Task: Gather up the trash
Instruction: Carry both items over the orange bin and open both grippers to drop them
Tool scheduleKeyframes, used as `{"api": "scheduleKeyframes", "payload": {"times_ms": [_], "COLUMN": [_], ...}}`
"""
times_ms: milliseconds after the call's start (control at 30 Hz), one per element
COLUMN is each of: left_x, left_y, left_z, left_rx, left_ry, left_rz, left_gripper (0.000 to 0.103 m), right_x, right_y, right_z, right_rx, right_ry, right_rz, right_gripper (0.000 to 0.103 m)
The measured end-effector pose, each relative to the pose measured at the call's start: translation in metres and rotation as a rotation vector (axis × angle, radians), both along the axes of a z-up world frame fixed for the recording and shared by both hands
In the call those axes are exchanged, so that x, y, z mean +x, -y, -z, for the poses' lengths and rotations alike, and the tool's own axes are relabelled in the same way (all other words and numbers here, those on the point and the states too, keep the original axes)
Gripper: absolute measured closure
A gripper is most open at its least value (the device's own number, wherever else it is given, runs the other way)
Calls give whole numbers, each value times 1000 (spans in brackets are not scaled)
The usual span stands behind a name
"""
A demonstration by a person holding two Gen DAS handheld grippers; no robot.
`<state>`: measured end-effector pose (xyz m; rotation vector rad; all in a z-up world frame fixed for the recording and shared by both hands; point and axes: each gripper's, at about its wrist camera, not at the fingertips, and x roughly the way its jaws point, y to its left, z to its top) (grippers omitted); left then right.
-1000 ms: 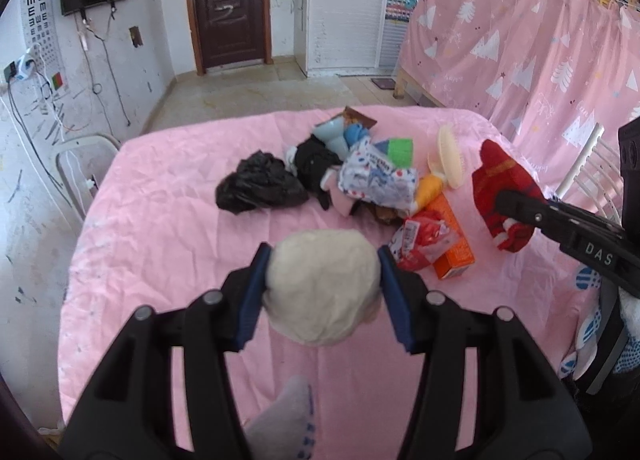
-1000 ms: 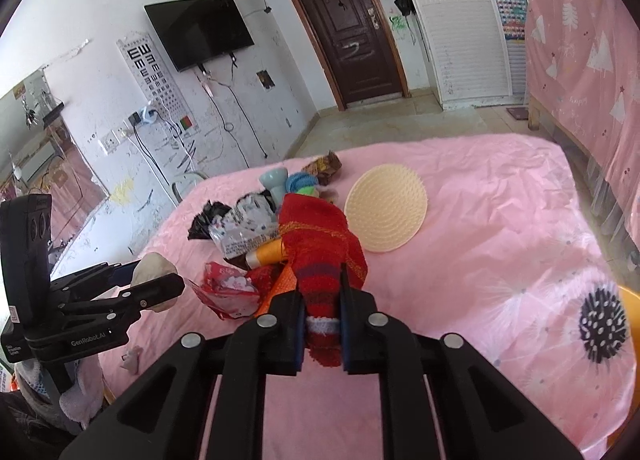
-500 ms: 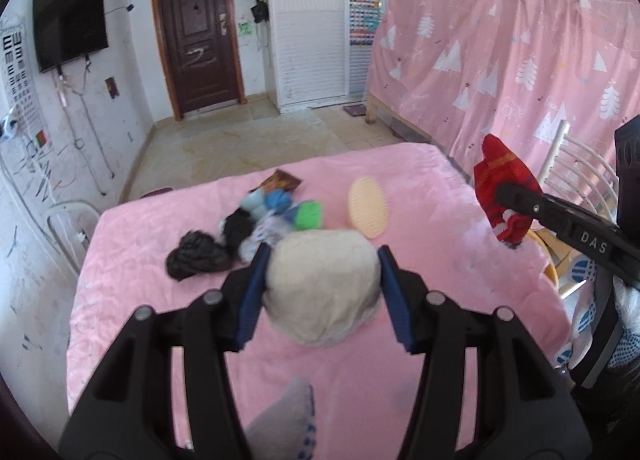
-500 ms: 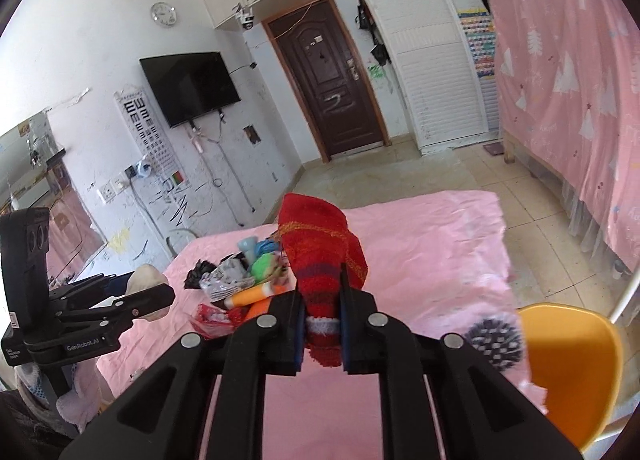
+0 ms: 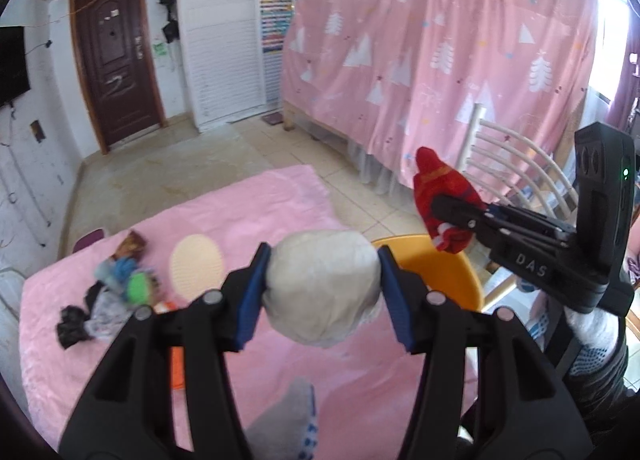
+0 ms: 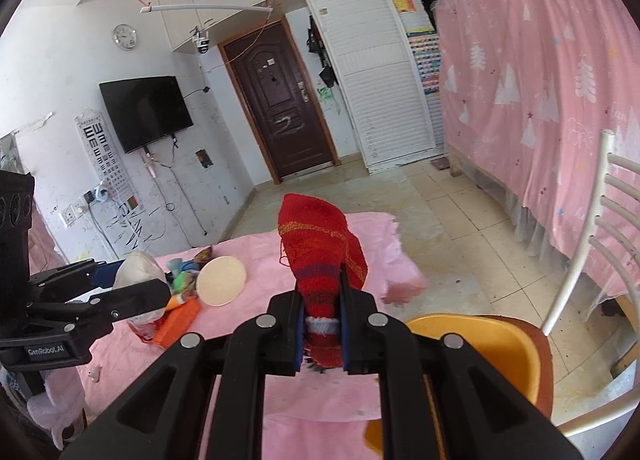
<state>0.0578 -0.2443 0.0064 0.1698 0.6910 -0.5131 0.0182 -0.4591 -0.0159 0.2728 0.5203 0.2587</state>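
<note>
Beside the worktop, both grippers have swung from the trash pile toward the orange bin, left fingers clamping a white wad, right fingers pinching a red sock

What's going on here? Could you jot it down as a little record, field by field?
Setting: room with a pink-covered table
Left gripper: shut on a white wad
Right gripper: shut on a red knitted sock
Orange bin: beside the table edge, below and near both grippers
On the table: a pile of mixed rubbish, a round beige mat
Likely next move: dropping both items into the bin
</note>
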Motion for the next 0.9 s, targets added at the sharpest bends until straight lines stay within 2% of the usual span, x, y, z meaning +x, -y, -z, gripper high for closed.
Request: {"api": "scheduleKeyframes", "payload": {"times_ms": [267,600,667,700,767,900], "left_x": [14,33,38,41,44,44], "left_y": [68,131,139,143,147,151], "left_z": [9,28,29,29,28,27], "left_rx": [-59,-52,-57,-60,-60,-51], "left_ry": [-85,-182,-206,-214,-216,-210], "left_rz": [103,164,170,175,178,189], "left_gripper": [51,51,47,38,29,29], "right_x": [-1,-4,-4,-3,-2,-1], "right_y": [56,91,92,92,92,92], "right_z": [23,56,59,61,61,65], "right_rx": [29,93,100,100,93,84], "right_ry": [-37,-98,-107,-111,-117,-132], "right_rz": [61,95,96,97,103,114], "right_gripper": [100,100,100,100,100,99]}}
